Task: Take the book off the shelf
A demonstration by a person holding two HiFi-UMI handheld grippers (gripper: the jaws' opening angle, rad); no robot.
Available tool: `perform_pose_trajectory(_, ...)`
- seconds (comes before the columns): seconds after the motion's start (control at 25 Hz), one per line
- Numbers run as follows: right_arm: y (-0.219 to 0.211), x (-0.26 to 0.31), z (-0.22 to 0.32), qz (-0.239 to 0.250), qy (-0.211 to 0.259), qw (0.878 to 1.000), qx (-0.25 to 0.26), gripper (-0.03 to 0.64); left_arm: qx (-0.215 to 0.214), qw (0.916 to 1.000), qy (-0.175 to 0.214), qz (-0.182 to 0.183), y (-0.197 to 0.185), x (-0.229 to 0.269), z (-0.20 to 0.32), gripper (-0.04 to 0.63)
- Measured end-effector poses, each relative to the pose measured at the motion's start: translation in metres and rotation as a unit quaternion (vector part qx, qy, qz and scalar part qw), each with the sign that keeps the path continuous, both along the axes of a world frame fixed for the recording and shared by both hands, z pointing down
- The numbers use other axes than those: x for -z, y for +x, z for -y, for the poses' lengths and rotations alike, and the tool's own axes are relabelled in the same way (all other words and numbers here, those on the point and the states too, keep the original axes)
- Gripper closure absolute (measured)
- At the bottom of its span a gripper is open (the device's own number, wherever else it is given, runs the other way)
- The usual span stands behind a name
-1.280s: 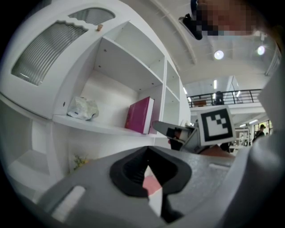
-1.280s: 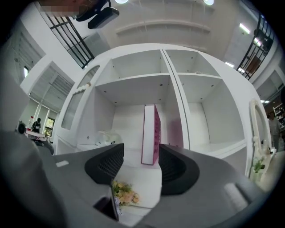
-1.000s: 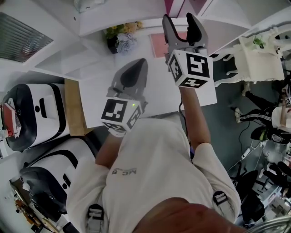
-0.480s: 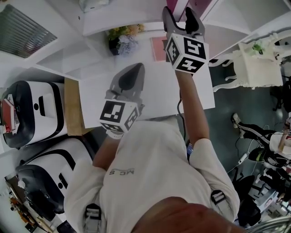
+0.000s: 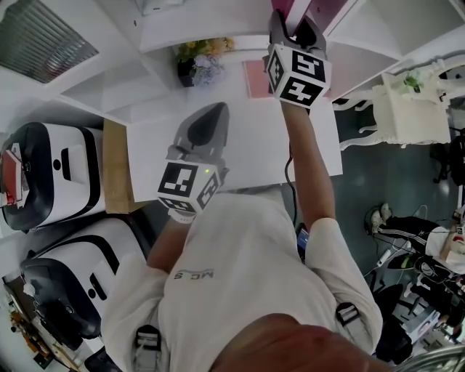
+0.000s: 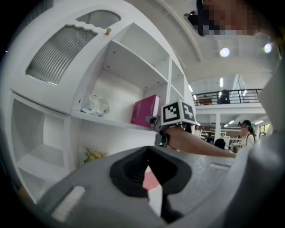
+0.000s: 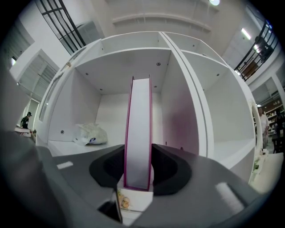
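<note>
A thin magenta-covered book [image 7: 139, 133] stands upright on the white shelf [image 7: 75, 147], page edge toward me. My right gripper [image 7: 138, 171] has just been closing and its black pads now touch both covers. From the head view the right gripper [image 5: 294, 23] reaches into the shelf at the top, where the book [image 5: 296, 7] shows between its fingers. In the left gripper view, the book [image 6: 146, 111] and the right gripper [image 6: 154, 121] meet at the shelf edge. My left gripper [image 5: 216, 110] hangs over the white table [image 5: 240, 156], shut, with nothing in it.
A crumpled white bag [image 7: 91, 134] lies on the same shelf, left of the book. On a lower level stand a dark pot of flowers [image 5: 195, 64] and a pink card [image 5: 254, 77]. White machines [image 5: 51, 182] stand at left and a white ornate chair [image 5: 414, 94] at right.
The right gripper has pushed further into the shelf and its jaws have narrowed onto the book. The left gripper has stayed put.
</note>
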State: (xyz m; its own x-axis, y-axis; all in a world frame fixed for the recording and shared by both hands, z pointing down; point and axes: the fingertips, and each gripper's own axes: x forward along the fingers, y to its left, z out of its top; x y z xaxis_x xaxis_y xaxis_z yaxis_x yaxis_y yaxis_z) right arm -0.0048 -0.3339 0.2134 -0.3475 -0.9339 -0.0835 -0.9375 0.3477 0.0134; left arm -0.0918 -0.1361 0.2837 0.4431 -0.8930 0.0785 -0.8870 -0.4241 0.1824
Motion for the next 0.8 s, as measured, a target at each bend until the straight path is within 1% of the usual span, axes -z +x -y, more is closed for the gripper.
perform_pose_trajectory(0.2, 0.003, 0.0, -0.012, 0.005, 0.006, 1.0, -0.002, 0.471, -0.001, 1.0, -0.002, -0.004, -0.002, -0.003, -0.004, 0.594)
perform_pose_trajectory(0.52, 0.011, -0.001, -0.034, 0.015, 0.014, 0.999, 0.03, 0.472, -0.007, 0.9999, -0.003, -0.012, 0.0, -0.006, -0.004, 0.594)
perform_pose_trajectory(0.8, 0.019, -0.002, -0.059, 0.022, 0.016, 0.999, 0.038, 0.472, -0.014, 0.9996, -0.009, -0.024, 0.003, -0.014, -0.005, 0.594)
